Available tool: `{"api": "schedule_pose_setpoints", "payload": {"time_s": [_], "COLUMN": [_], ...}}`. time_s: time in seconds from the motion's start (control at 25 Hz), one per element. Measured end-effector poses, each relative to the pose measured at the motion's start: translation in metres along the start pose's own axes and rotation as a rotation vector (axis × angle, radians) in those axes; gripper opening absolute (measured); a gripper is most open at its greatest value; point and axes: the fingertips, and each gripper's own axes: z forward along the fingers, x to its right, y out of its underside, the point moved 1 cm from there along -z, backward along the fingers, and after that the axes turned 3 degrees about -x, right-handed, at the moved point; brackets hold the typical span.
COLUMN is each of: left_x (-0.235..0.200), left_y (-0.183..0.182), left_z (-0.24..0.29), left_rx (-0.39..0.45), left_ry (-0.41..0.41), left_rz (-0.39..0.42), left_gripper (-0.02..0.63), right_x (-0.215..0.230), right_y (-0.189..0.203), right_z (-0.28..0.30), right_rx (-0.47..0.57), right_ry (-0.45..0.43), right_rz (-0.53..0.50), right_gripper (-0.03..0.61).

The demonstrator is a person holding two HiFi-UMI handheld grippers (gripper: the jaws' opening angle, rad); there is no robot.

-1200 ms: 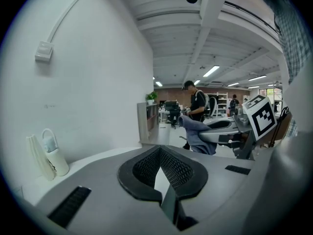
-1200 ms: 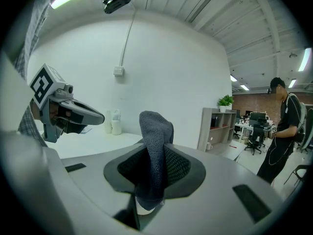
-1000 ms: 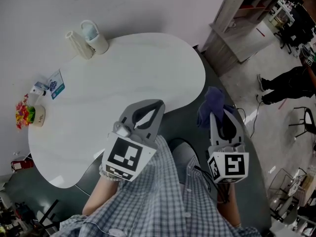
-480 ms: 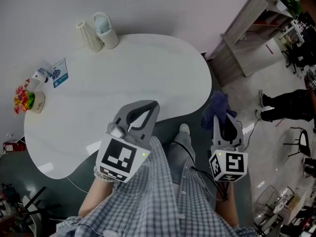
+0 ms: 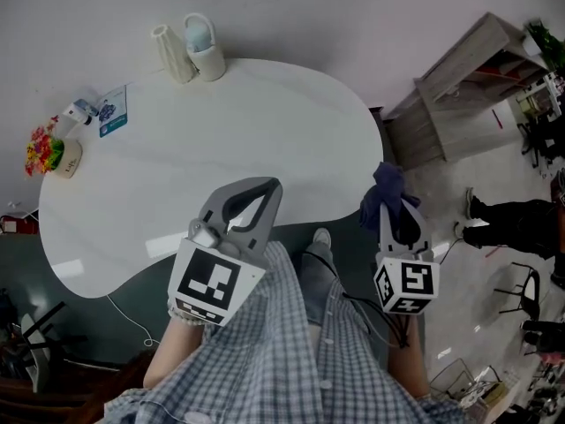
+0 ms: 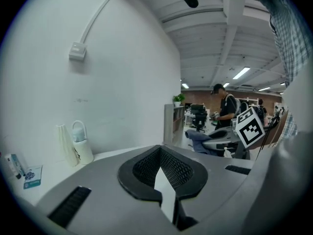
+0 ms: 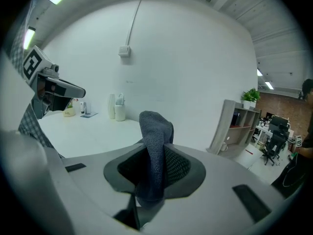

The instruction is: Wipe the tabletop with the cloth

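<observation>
right hand-held gripper (image 5: 394, 217) pinches the cloth (image 5: 386, 188) (left hand-held gripper (image 5: 254, 200) pressed together, empty); drag on the bench (image 5: 177, 166) might pull it free.

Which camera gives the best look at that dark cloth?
The right gripper view: the cloth fills the middle, clamped between the jaws. The head view shows a small dark bunch; the left gripper view, a distant fold.

Tabletop (image 5: 229, 131) open; jug (image 5: 205, 53), flowerpot (image 5: 56, 154) stand at rim.
</observation>
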Motion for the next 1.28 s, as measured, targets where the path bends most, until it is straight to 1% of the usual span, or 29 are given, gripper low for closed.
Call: {"api": "schedule_pose_setpoints", "payload": {"time_s": [0.4, 0.64, 1.0, 1.28], "left_x": [-0.010, -0.013, -0.007, -0.002], "left_y": [-0.005, -0.003, 0.006, 0.009], "left_z": [0.020, 0.027, 0.032, 0.028], "left_rx": [-0.023, -0.041, -0.068, -0.079], "left_ry": [-0.148, -0.237, -0.363, -0.457], "left_rz": [-0.087, -0.135, -0.208, -0.247], "left_gripper": [0.005, 0.005, 0.005, 0.005], "right_x": [0.036, 0.055, 0.069, 0.076], "right_y": [0.005, 0.013, 0.034, 0.053], "right_z": [0.057, 0.089, 0.132, 0.159], "right_rx": [-0.061, -0.091, -0.143, -0.189], "right_ry": [-0.112, -0.156, -0.269, -0.330], "right_rz": [-0.083, -0.143, -0.239, -0.287], "right_gripper": [0.083, 0.083, 0.083, 0.083]}}
